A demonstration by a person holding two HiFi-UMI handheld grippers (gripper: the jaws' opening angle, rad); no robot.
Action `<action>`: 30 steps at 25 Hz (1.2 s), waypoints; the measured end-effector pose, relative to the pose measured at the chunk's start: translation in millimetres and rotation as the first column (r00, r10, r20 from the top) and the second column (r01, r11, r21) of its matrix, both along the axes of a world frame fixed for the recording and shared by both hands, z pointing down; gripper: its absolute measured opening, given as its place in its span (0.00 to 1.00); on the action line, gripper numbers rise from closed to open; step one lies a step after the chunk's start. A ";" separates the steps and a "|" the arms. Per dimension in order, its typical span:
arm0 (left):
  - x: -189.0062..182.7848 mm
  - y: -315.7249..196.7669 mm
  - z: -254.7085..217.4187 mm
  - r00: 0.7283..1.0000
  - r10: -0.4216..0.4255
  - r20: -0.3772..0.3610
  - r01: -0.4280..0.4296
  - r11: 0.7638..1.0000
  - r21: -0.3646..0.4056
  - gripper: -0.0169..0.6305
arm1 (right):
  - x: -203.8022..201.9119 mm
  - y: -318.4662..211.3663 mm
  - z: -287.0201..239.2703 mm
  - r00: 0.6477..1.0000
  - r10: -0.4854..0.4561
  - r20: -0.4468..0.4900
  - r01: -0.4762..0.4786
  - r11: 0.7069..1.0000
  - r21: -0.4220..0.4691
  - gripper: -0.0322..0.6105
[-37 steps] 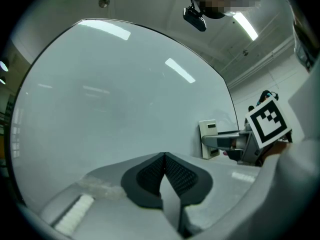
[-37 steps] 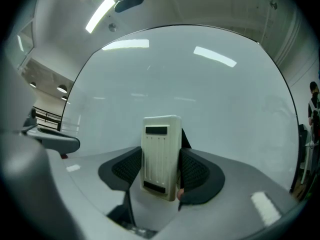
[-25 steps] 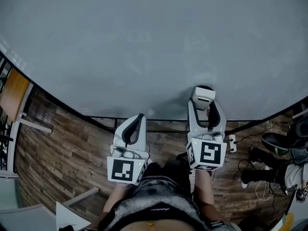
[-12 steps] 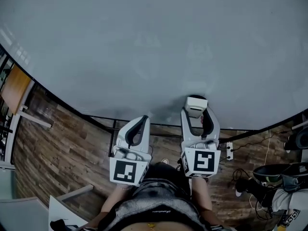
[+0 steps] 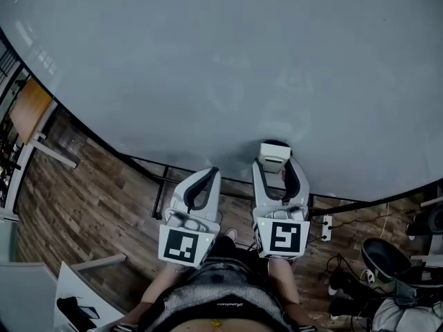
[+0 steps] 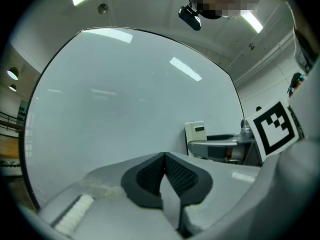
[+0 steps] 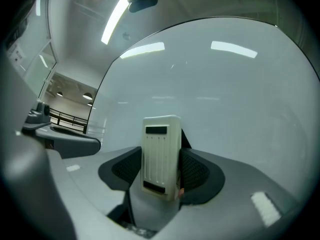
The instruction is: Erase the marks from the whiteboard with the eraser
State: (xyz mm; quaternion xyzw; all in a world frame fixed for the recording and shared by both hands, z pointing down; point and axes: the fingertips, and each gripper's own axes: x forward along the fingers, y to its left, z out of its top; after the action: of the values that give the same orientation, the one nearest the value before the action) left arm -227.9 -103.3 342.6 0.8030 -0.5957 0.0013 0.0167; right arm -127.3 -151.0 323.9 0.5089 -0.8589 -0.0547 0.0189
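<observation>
A large whiteboard (image 5: 228,68) fills the upper part of the head view and looks blank grey-white; I see no marks on it. My right gripper (image 5: 277,163) is shut on a cream-white eraser (image 5: 273,155), which stands upright between the jaws close to the board's lower edge. The same eraser (image 7: 161,154) shows ribbed and upright in the right gripper view, in front of the board (image 7: 225,94). My left gripper (image 5: 204,185) hangs lower, beside the right one, shut with nothing in it (image 6: 164,170).
Below the board runs a black frame rail (image 5: 173,170) over a wood-plank floor (image 5: 83,199). A power strip with cables (image 5: 325,228) and dark objects (image 5: 387,261) lie on the floor at right. An orange-topped table (image 5: 31,109) stands at far left.
The right gripper with the eraser has moved left and slightly down along the board's lower part. The view has shifted; the left gripper stays low beside it.
</observation>
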 end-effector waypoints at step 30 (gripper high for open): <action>-188.5 12.3 12.1 0.993 0.118 -0.010 -0.119 0.993 -0.009 0.03 | -162.6 14.8 5.5 0.982 0.189 0.033 -0.188 0.982 -0.020 0.43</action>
State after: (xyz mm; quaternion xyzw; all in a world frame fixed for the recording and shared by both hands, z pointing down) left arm -416.4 -91.0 354.8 0.8369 -0.5469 0.0012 0.0234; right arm -289.9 -136.2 329.4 0.5886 -0.8075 -0.0366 0.0135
